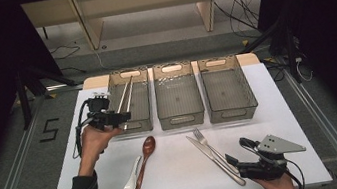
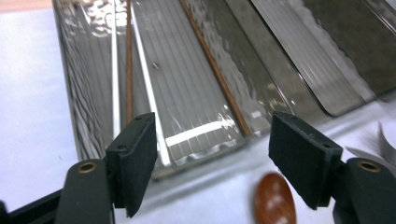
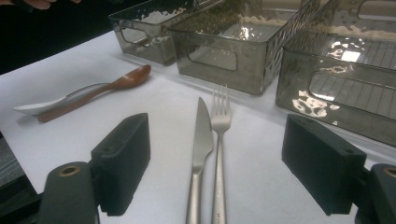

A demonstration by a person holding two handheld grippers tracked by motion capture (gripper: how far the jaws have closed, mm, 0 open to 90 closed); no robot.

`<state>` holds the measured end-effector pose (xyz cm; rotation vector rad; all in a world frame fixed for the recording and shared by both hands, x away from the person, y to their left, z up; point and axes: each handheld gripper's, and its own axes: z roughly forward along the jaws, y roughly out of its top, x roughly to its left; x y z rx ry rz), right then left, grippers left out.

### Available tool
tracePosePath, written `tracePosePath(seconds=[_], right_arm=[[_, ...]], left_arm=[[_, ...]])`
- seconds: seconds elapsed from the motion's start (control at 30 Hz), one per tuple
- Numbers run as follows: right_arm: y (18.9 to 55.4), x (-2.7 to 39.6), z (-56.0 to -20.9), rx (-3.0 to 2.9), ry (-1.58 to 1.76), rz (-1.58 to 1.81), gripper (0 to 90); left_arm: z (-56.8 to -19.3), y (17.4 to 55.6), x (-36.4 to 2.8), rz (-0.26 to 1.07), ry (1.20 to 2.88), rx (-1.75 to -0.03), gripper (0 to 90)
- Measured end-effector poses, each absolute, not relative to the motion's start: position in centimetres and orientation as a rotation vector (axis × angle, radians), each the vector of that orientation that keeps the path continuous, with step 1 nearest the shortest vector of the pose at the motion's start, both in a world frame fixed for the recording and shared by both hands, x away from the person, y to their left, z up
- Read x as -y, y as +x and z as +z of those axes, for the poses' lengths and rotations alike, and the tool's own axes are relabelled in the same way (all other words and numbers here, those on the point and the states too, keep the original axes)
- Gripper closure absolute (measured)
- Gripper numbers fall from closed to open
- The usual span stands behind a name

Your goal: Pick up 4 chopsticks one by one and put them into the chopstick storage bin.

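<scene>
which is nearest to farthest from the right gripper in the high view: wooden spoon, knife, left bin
From the right gripper:
1. knife, just to its left
2. wooden spoon, mid-table
3. left bin, far left, holding chopsticks

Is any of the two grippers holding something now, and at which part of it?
Nothing is held. The left gripper is open near the bin with the chopsticks; the right gripper is open around the knife and fork handles.

Chopsticks (image 1: pixel 125 96) in left bin (image 1: pixel 130 101) of 3; spoons (image 1: pixel 141 165), knife (image 1: pixel 215 160), fork (image 1: pixel 208 145) before bins.
</scene>
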<state>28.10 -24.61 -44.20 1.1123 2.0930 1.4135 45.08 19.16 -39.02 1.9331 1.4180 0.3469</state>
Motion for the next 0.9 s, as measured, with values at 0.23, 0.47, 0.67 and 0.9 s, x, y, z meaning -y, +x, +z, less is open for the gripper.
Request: tracePosePath(seconds=[0.23, 0.47, 0.67, 0.9], right_arm=[[28.1, 24.5, -44.3, -2.096, 1.11, 1.412, 24.5], [28.1, 24.5, -44.3, -2.099, 1.111, 1.408, 24.5], [28.2, 24.6, -44.4, -2.118, 1.117, 1.385, 24.4], [28.5, 24.5, -44.5, -2.141, 1.137, 1.334, 24.7]], left_arm=[[-39.9, 43.3, -19.5, 0.324, 1.925, -1.389, 29.4], [-40.3, 42.1, -20.0, 0.331, 1.876, -1.358, 26.3], [-40.7, 40.9, -19.6, 0.359, 1.847, -1.296, 24.3], [-41.4, 39.2, -19.3, 0.352, 1.841, -1.261, 22.6]])
